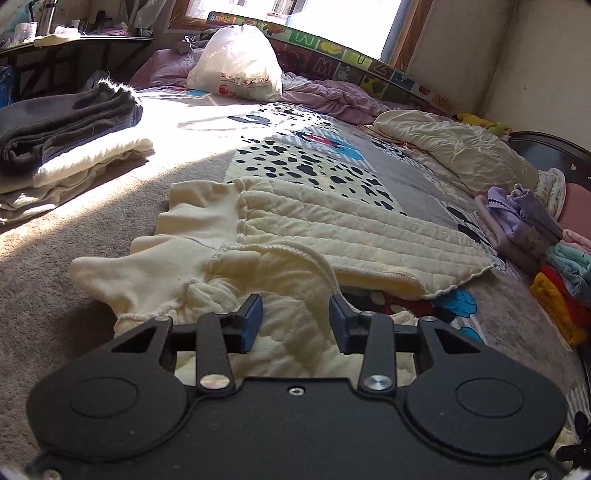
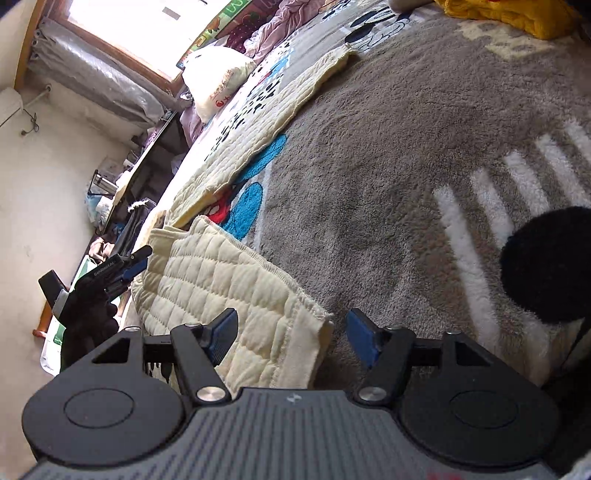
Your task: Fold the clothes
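Note:
A cream quilted garment [image 1: 314,229] lies spread on the grey patterned rug [image 1: 92,229], with its gathered end bunched toward me. My left gripper [image 1: 295,319] hovers low over that bunched end. Its jaws stand apart, cloth lies under and between the blue pads [image 1: 253,317], and they do not press on it. In the right wrist view the same garment [image 2: 221,288] runs away to the upper left. My right gripper [image 2: 291,336] is open over its near corner, which sits just inside the left pad [image 2: 221,332]. The left gripper [image 2: 138,262] shows at the garment's far end.
A stack of folded dark grey and white clothes [image 1: 74,147] sits at the left. A white plastic bag [image 1: 236,70], a purple blanket [image 1: 332,96] and a cream quilt [image 1: 461,147] lie further back. Folded coloured clothes [image 1: 517,229] line the right edge. A yellow garment [image 2: 517,14] lies beyond the right gripper.

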`<state>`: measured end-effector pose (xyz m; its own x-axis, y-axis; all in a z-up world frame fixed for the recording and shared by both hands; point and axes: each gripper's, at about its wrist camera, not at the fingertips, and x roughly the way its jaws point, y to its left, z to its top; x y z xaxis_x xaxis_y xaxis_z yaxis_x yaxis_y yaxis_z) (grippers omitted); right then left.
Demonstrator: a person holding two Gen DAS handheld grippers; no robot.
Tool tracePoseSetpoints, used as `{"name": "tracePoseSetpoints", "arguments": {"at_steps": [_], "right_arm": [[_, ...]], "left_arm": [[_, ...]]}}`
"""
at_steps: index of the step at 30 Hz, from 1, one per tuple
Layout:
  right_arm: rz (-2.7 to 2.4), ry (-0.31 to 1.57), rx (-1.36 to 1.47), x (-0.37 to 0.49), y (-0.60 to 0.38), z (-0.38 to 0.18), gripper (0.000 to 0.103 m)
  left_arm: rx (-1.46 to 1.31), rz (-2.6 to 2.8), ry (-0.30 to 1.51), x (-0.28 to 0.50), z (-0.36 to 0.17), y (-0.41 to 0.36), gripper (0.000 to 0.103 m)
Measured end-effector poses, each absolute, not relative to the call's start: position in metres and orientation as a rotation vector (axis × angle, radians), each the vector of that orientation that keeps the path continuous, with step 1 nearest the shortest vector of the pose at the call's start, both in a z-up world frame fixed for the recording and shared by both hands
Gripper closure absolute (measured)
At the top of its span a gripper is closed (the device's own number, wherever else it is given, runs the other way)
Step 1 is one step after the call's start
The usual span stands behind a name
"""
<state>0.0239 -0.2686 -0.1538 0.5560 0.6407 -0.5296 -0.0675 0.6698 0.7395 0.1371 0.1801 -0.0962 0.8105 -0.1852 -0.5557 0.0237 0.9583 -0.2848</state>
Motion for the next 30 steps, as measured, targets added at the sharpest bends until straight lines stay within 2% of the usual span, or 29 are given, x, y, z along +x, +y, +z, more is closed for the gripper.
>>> {"name": "tracePoseSetpoints", "arguments": {"at_steps": [1,2,3,8,10,12,17,21,25,28,30], "right_arm": [[0.483,0.897,0.731,0.023,-0.263,-0.155,0.052],[0.499,0.904,0.730,0.023,-0.257,-0.156,0.083],[0.510,0.910,0.740,0.021,-0.253,-0.156,0.093],[0.558,0.831,0.881,-0.002,-0.263,-0.123,0.094],[0.571,0.845,0.920,-0.012,-0.273,-0.115,0.094],[0.558,0.889,0.940,-0.018,-0.278,-0.117,0.094],[0.520,0.969,0.956,-0.018,-0.271,-0.141,0.094],[0.504,0.944,0.970,-0.021,-0.273,-0.142,0.094],[0.470,0.926,0.966,-0.019,-0.281,-0.144,0.094],[0.451,0.917,0.939,-0.019,-0.283,-0.143,0.094],[0.421,0.930,0.939,-0.020,-0.286,-0.149,0.094]], "left_arm": [[-0.267,-0.116,0.614,0.137,-0.096,0.179,0.065],[-0.261,-0.120,0.611,0.136,-0.096,0.178,0.065],[-0.256,-0.130,0.604,0.134,-0.096,0.177,0.065],[-0.244,-0.172,0.576,0.131,-0.095,0.176,0.065],[-0.216,-0.155,0.655,0.139,-0.103,0.173,0.064],[-0.146,-0.123,0.727,0.145,-0.115,0.165,0.065],[-0.239,-0.134,0.542,0.139,-0.095,0.167,0.065],[-0.109,-0.109,0.717,0.171,-0.119,0.155,0.063],[-0.079,-0.089,0.602,0.166,-0.094,0.145,0.065],[-0.075,-0.168,0.692,0.179,-0.107,0.135,0.060],[0.051,-0.180,0.719,0.180,-0.124,0.119,0.057]]}}
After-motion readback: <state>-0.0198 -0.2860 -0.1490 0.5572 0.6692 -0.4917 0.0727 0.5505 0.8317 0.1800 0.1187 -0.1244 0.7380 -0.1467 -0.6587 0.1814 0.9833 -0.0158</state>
